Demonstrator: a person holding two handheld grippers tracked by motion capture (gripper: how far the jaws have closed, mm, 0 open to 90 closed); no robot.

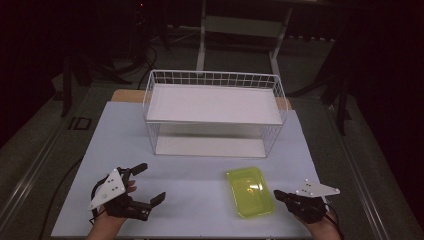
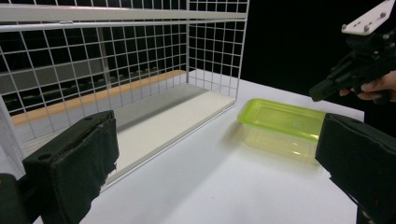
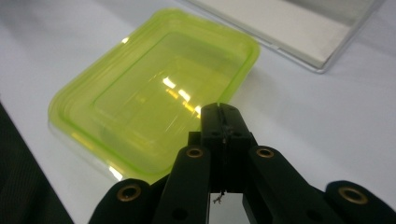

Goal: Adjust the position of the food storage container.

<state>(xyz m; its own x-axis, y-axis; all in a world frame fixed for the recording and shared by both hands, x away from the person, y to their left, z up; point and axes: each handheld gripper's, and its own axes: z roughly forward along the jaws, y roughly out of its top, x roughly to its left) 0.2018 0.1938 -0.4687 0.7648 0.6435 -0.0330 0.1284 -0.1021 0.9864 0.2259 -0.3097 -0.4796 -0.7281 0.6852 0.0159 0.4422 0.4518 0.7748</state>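
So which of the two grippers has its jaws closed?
The right gripper, beside the green container; its jaws meet. The left gripper's jaws stand wide apart.

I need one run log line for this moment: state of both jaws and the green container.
left gripper: jaws open, empty | right gripper: jaws shut, empty, beside green container | container: flat on table, before wire rack

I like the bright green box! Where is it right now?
In the high view, the green box lies on the white table, front right, before the wire rack, just left of the right gripper.
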